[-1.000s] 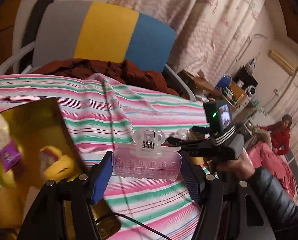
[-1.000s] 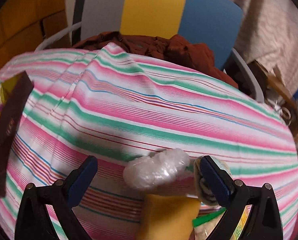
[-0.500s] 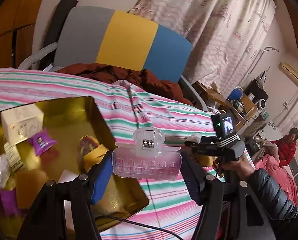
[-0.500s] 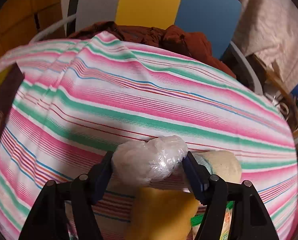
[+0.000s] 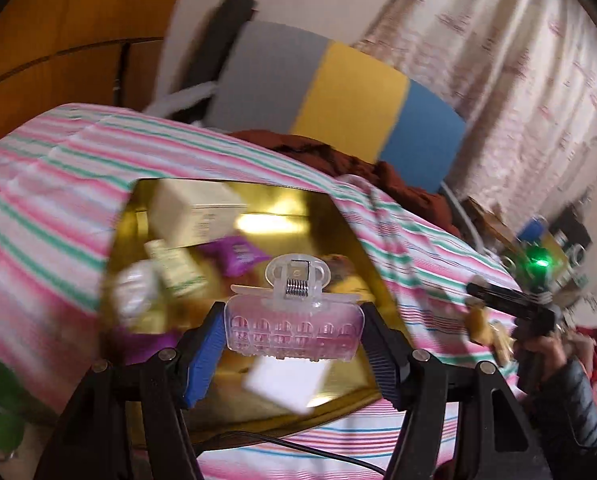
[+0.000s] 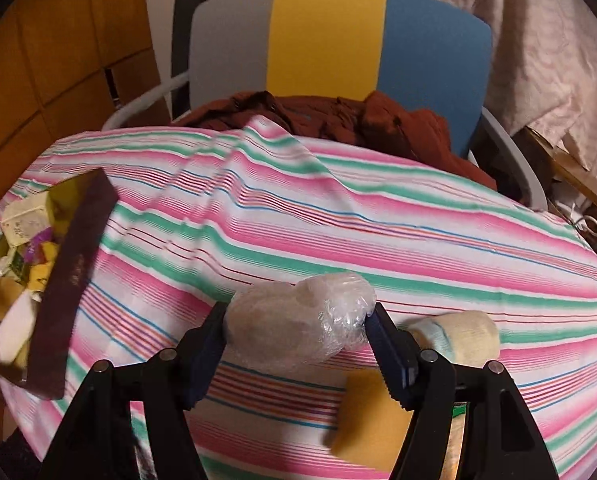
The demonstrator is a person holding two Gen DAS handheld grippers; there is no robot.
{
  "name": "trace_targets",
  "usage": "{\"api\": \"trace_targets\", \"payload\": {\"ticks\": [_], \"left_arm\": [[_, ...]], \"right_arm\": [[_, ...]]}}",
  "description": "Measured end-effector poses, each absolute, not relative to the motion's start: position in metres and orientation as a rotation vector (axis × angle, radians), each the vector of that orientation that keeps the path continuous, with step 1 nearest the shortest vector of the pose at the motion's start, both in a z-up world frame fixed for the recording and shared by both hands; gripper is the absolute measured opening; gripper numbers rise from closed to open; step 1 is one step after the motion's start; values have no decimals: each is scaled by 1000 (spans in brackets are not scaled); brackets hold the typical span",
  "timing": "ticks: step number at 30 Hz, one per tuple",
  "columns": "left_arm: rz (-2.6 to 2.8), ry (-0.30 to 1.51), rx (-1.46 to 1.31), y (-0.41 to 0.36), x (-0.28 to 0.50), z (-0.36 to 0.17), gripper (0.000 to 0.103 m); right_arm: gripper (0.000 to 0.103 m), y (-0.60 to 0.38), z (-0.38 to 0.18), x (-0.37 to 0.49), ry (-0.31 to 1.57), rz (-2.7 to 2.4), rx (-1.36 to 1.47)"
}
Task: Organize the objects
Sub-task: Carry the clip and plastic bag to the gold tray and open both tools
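Clear hair clip (image 5: 292, 322) clamped in left hand-held gripper (image 5: 292, 336) over gold tin (image 5: 350, 236); crinkly plastic bundle (image 6: 298, 322) pinched in right hand-held gripper (image 6: 298, 340), liable to slip.

Chair (image 6: 326, 40) behind the table, backrest in grey, yellow and blue bands, white arms. Rust-brown garment (image 6: 338, 120) heaped on its seat, touching the far edge of the striped tablecloth (image 6: 378, 216). Pale patterned curtain (image 5: 498, 60) to the right. Orange-brown wooden panels (image 6: 58, 60) to the left. Cluttered shelf (image 5: 554, 240) far right, blurred.
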State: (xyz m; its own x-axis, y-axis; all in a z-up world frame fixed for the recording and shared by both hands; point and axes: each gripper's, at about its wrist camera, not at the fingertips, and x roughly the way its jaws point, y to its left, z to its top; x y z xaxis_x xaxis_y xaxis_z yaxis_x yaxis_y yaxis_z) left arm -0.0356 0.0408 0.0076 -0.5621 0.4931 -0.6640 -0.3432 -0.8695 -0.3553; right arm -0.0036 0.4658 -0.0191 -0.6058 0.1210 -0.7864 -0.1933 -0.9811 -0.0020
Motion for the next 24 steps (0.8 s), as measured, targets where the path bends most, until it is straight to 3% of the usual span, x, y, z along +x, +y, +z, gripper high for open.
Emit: {"api": "trace_targets", "payload": {"ticks": [6, 14, 24], "left_arm": [[2459, -287, -1122, 19, -42, 0, 67], [2412, -198, -1090, 52, -51, -2, 67], [2427, -145, -1099, 76, -86, -11, 68]], "right_arm": [[69, 430, 0, 3, 141, 2761, -1278], [69, 359, 16, -5, 224, 2912, -1289], [69, 279, 28, -67, 374, 3002, -1331]]}}
